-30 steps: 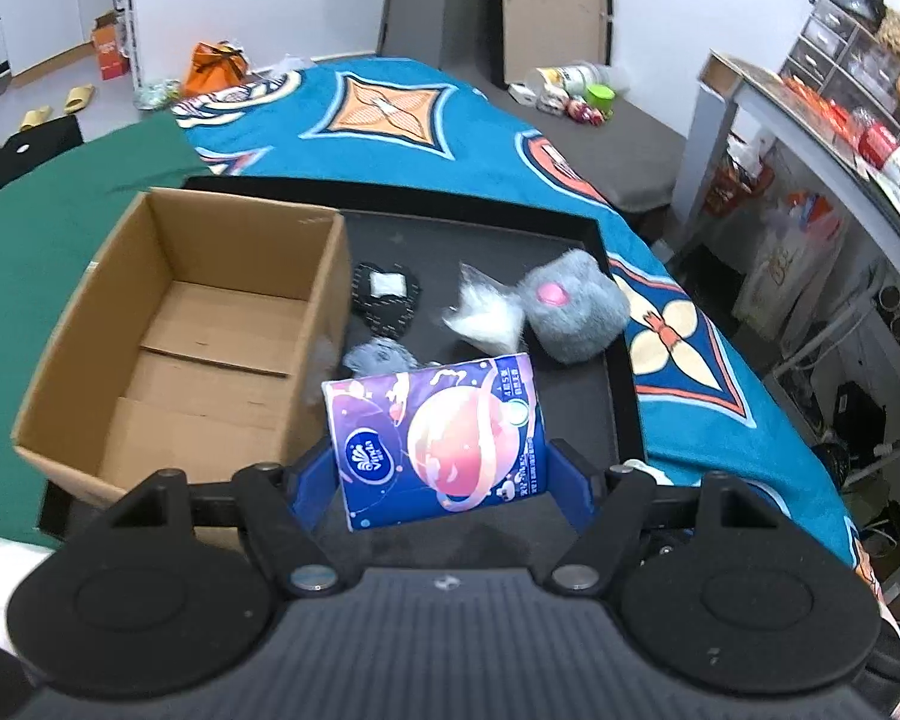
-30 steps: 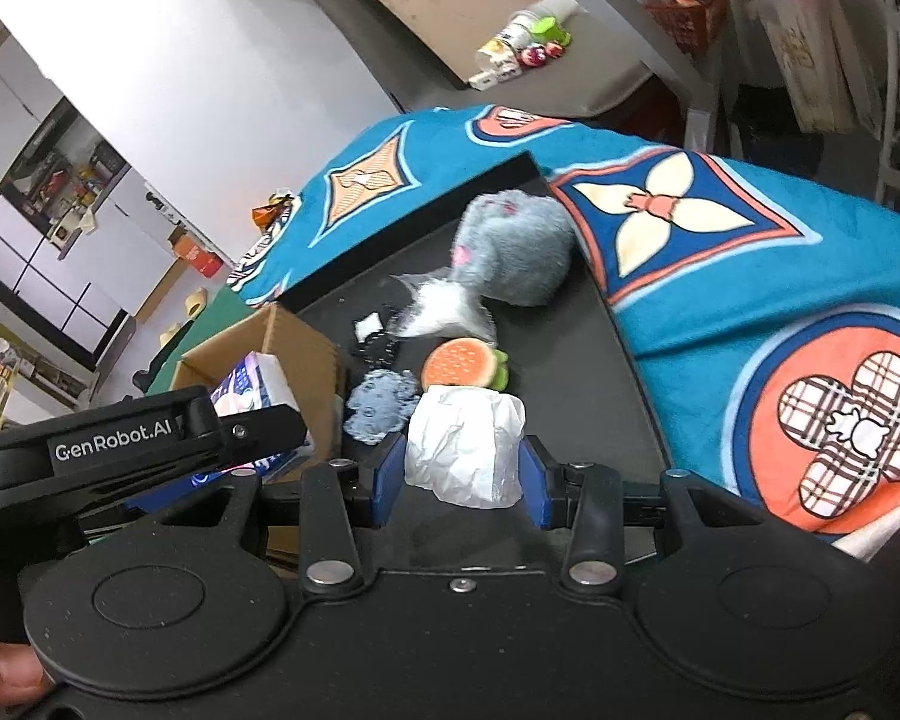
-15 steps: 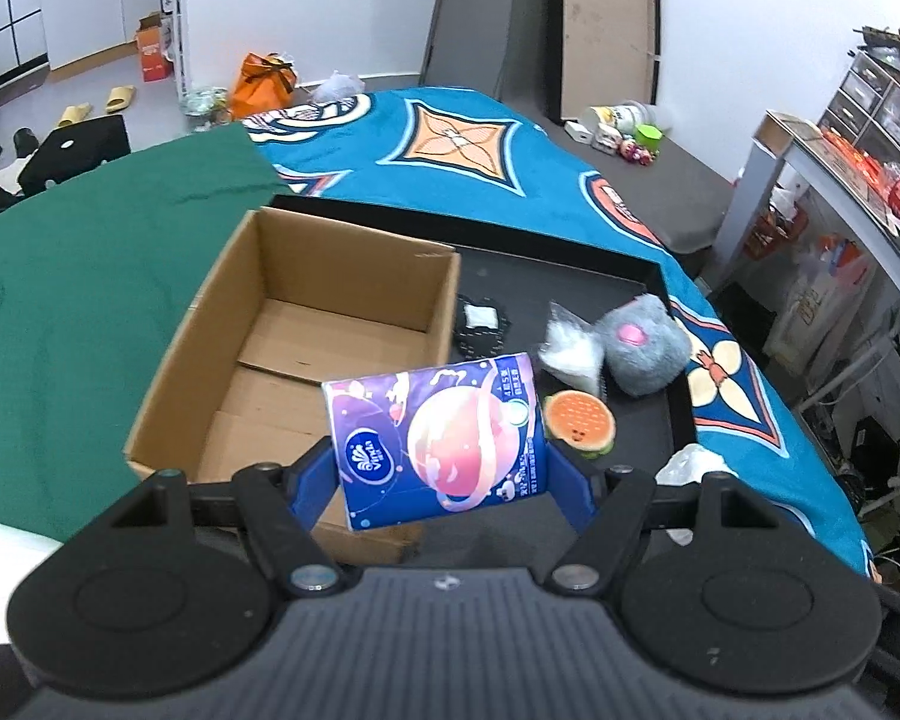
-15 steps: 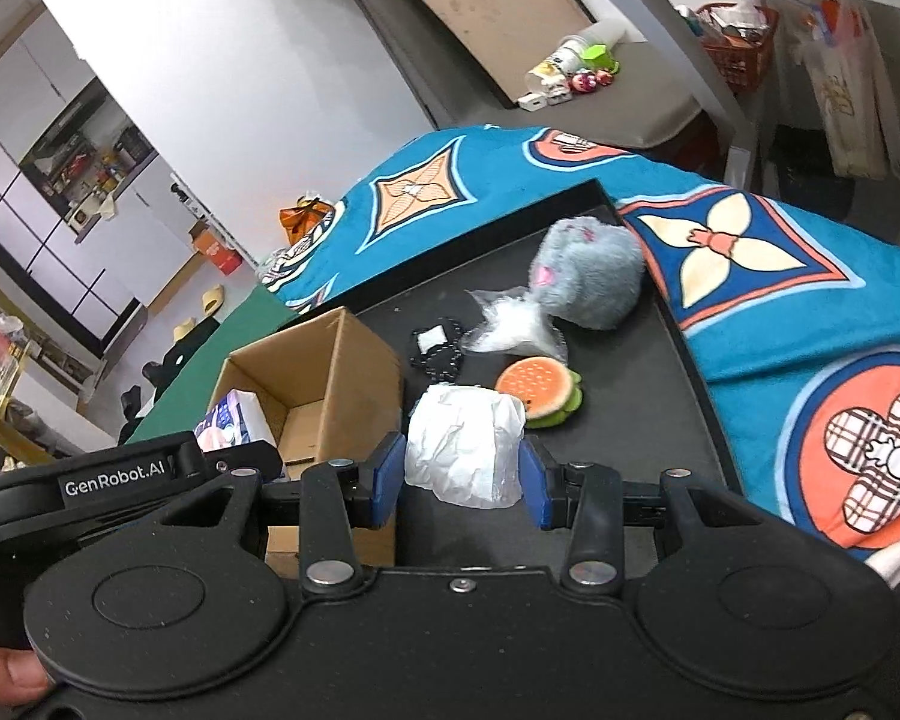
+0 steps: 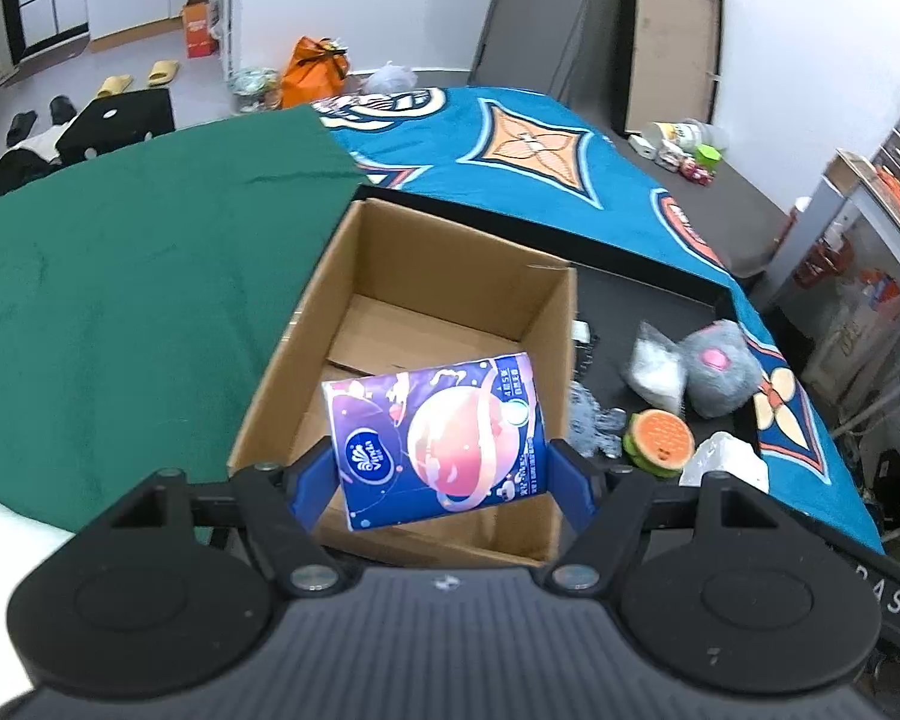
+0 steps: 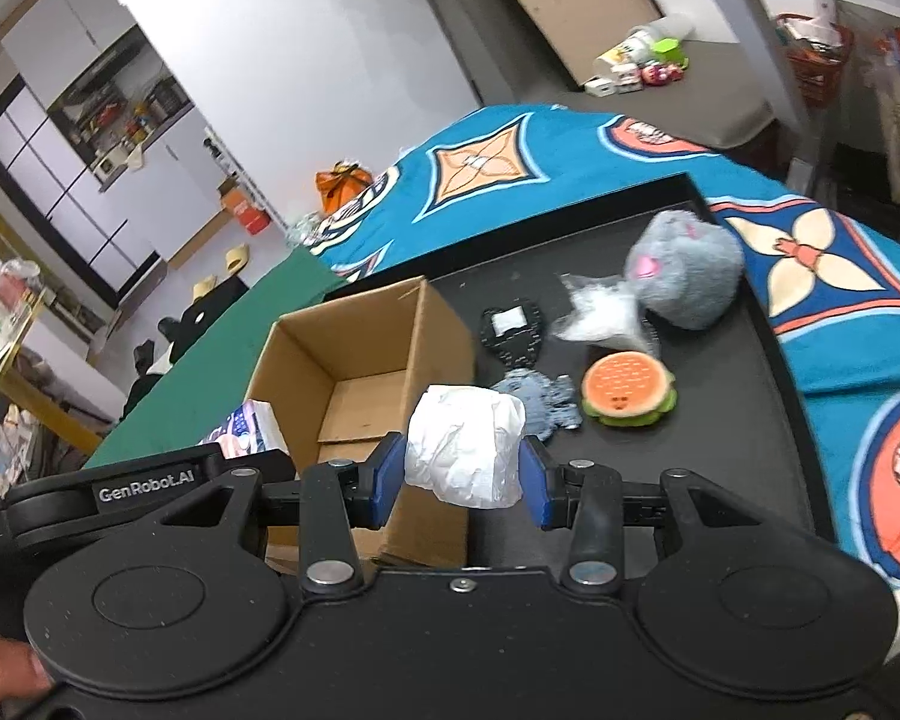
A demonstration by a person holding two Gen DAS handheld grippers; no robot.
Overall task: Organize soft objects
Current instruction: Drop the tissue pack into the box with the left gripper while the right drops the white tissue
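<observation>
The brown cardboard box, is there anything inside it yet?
Empty as far as shows: the brown cardboard box shows only bare floor flaps. The purple tissue pack is held above it in the left gripper.

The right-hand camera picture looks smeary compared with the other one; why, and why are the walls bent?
Right wrist view: motion blur softens the grey plush and background. Left wrist view: sharper, the tissue pack print readable. Both: fisheye lenses curve straight edges.
</observation>
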